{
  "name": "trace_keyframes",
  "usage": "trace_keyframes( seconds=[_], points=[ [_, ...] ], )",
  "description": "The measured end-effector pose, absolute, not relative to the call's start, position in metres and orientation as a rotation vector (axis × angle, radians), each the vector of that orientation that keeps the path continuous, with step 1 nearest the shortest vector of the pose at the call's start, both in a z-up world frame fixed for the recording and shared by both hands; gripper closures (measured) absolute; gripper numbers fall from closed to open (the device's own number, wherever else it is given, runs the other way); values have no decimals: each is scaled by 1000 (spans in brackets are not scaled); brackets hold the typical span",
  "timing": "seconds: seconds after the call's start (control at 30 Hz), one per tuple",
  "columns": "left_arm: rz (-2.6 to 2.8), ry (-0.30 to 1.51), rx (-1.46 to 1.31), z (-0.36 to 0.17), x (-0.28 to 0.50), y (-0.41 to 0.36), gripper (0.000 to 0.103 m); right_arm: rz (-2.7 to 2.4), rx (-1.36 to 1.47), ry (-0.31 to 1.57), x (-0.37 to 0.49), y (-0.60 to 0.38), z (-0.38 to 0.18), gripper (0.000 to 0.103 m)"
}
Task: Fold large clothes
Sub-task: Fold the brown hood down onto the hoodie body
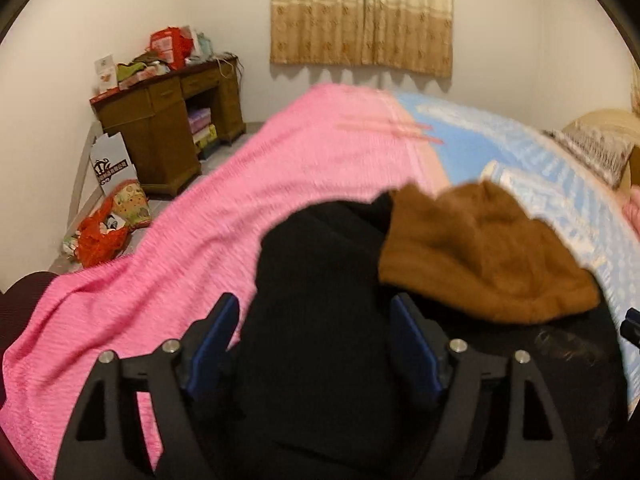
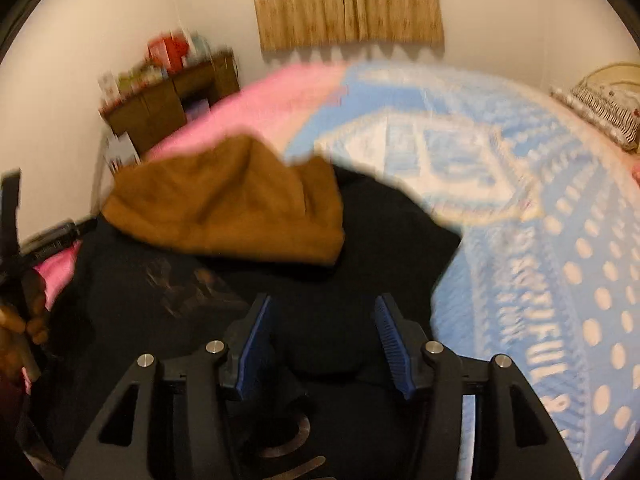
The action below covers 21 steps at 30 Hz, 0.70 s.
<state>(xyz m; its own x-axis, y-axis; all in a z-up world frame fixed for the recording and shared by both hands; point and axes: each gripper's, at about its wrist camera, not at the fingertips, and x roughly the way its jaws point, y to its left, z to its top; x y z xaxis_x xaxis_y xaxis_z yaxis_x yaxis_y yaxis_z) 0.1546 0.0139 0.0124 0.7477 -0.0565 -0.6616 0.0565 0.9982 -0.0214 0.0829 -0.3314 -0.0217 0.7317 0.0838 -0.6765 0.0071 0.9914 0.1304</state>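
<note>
A black hooded garment (image 1: 320, 264) with a brown-lined hood (image 1: 480, 256) lies on the bed, over a pink blanket (image 1: 280, 168) and a blue patterned blanket (image 2: 540, 200). My left gripper (image 1: 315, 304) stands wide open, with a bunched fold of the black cloth lying between its blue pads (image 1: 216, 344). In the right wrist view the same black garment (image 2: 392, 232) and its brown hood (image 2: 224, 208) spread ahead of my right gripper (image 2: 322, 300). That gripper is open over the black cloth, its pads (image 2: 252, 352) clear of it. A hand (image 2: 24, 320) shows at the left edge.
A wooden desk (image 1: 168, 120) piled with boxes stands in the far left corner, with bags (image 1: 104, 236) on the floor beside it. A beige curtain (image 1: 360, 16) hangs on the back wall. A pillow (image 1: 592, 148) lies at the bed's right end.
</note>
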Motion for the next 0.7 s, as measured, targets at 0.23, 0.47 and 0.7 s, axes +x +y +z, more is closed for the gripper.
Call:
trace_keyframes(
  seconds=[0.23,0.47,0.7],
  points=[
    [-42,613,-26,41,190,-23,22,108,272,622,132,-325,28,52],
    [89,804,-27,-40,242,-34,22,129,364,728,206,-300,-24,52],
    [168,898,10,-74,275,-31,4,121,320,778,220,-300,-76,52]
  ],
)
